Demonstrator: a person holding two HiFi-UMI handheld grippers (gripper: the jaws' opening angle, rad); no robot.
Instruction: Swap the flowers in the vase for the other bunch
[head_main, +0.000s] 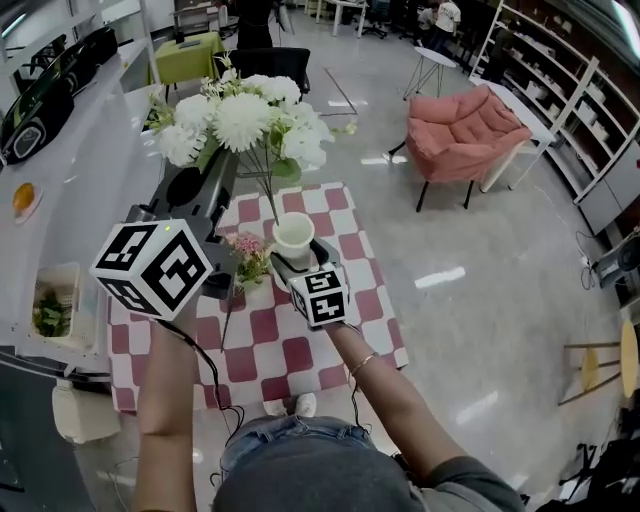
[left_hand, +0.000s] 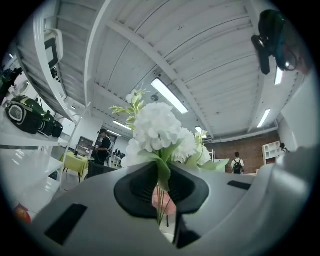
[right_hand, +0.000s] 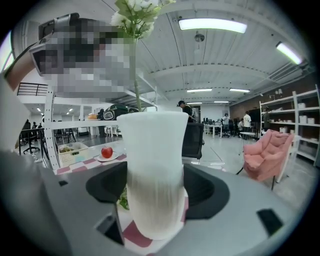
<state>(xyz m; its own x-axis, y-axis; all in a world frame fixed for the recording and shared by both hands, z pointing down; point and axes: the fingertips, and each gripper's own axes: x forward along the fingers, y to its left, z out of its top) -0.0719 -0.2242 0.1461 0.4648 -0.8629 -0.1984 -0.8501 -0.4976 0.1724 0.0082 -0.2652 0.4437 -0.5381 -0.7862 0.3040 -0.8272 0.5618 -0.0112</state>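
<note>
A bunch of white flowers (head_main: 245, 120) is lifted above the white ribbed vase (head_main: 293, 237). My left gripper (head_main: 226, 172) is shut on its green stems (left_hand: 161, 197) just below the blooms (left_hand: 157, 127). One thin stem (right_hand: 134, 70) still reaches down to the vase mouth; whether its end is inside is hidden. My right gripper (head_main: 291, 258) is shut on the vase (right_hand: 152, 165), which stands upright on the checked cloth. The other bunch, small pink flowers (head_main: 246, 250), lies on the cloth just left of the vase.
The red-and-white checked cloth (head_main: 345, 300) covers a small table. A white counter with a basket (head_main: 52, 312) runs along the left. An apple on a plate (right_hand: 106, 152) sits behind the vase. A pink armchair (head_main: 462, 135) stands far right.
</note>
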